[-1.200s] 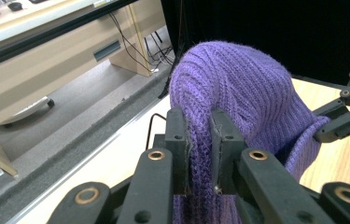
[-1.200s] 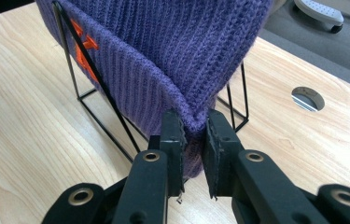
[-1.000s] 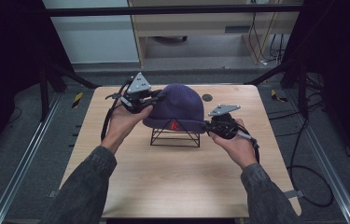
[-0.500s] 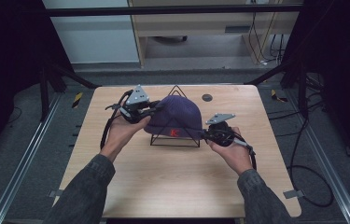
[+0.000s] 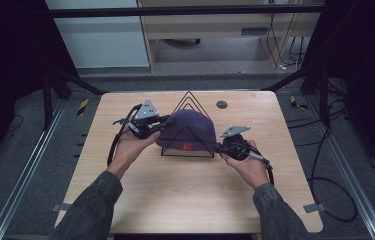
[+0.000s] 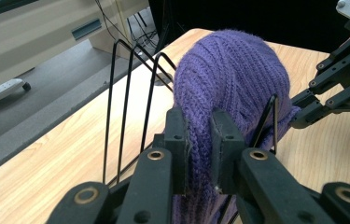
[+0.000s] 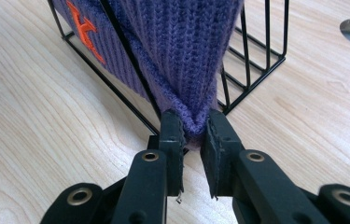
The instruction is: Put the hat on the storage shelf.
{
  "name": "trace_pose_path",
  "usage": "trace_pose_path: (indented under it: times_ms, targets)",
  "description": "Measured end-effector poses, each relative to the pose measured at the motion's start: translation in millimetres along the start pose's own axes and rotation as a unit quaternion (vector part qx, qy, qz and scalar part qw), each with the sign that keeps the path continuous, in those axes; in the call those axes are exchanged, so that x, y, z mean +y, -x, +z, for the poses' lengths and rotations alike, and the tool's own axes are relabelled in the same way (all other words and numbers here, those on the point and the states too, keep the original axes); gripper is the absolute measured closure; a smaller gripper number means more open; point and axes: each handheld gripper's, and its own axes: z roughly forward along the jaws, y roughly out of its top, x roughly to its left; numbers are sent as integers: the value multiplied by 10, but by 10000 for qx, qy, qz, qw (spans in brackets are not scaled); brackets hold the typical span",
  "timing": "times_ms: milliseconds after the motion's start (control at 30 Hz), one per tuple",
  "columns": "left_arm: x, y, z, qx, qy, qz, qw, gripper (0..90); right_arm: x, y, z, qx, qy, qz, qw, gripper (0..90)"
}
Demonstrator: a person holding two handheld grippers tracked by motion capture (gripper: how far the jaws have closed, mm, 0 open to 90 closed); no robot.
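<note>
Grippers hold a purple hat (image 5: 187, 131) by its rim from both sides: the left gripper (image 6: 199, 140) is closed on the knit edge, and the right gripper (image 7: 192, 133) is closed on the opposite edge. The hat sits over a black wire rack (image 5: 189, 100) in the middle of the table (image 5: 175, 190), with its orange letter facing the person.

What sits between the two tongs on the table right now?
In the high view, the purple knit hat, pulled over the black wire rack, spans the stretch from the left tongs to the right tongs, each pinching its edge.
</note>
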Motion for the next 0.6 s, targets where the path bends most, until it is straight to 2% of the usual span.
trace_pose_path:
  times_ms: [467,600]
  targets:
    - [-94,28,18,25,26,-8,10000,788,-52,6,59,-10,-36,51,10000,785]
    - [-114,38,21,37,42,10,10000,788,-61,5,82,-33,-101,-17,9999,785]
